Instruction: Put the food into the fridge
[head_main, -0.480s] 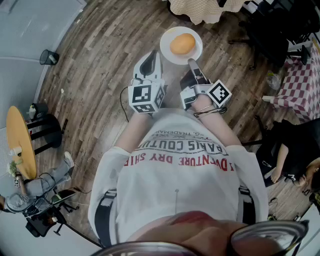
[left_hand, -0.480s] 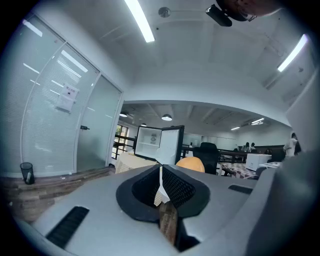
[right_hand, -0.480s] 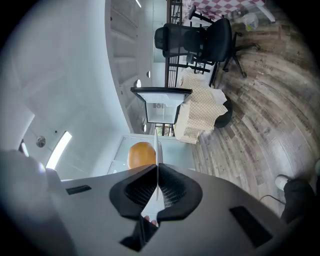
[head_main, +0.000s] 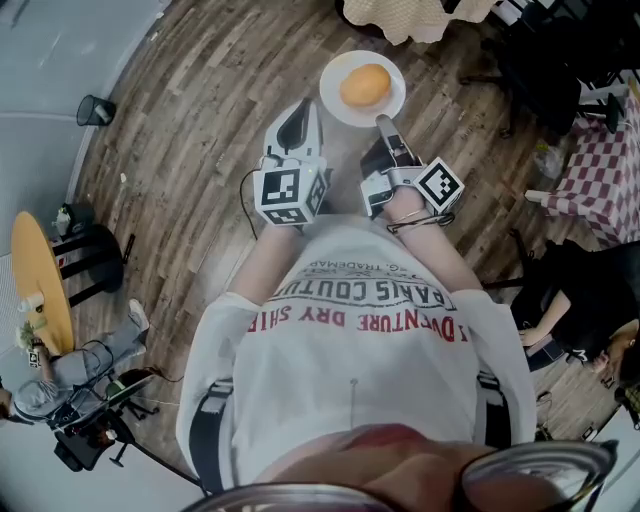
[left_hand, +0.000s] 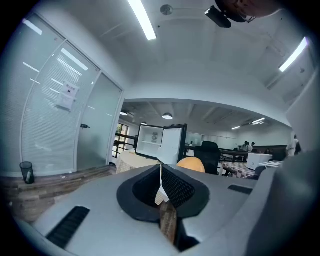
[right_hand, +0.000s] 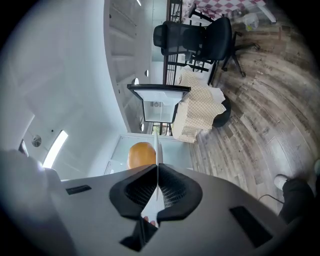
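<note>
— Orange round food (head_main: 365, 87), where is it?
— On a white round plate (head_main: 333, 106) above the wood plank floor (head_main: 200, 150). It is roundish, with no clear long axis. The right gripper (head_main: 382, 123) clamps the plate's rim and the left gripper (head_main: 302, 106) is pressed together, empty.
— Surroundings?
— An open white fridge (left_hand: 161, 142) stands ahead on a checked cloth (left_hand: 131, 161), with a black office chair (right_hand: 200, 35) beside it. The white shirt (head_main: 360, 345) reads "PARIS".

Fridge (left_hand: 150, 142) inside too small; bun (right_hand: 141, 155) prob. 1/2 hidden by right tool (right_hand: 158, 172).
</note>
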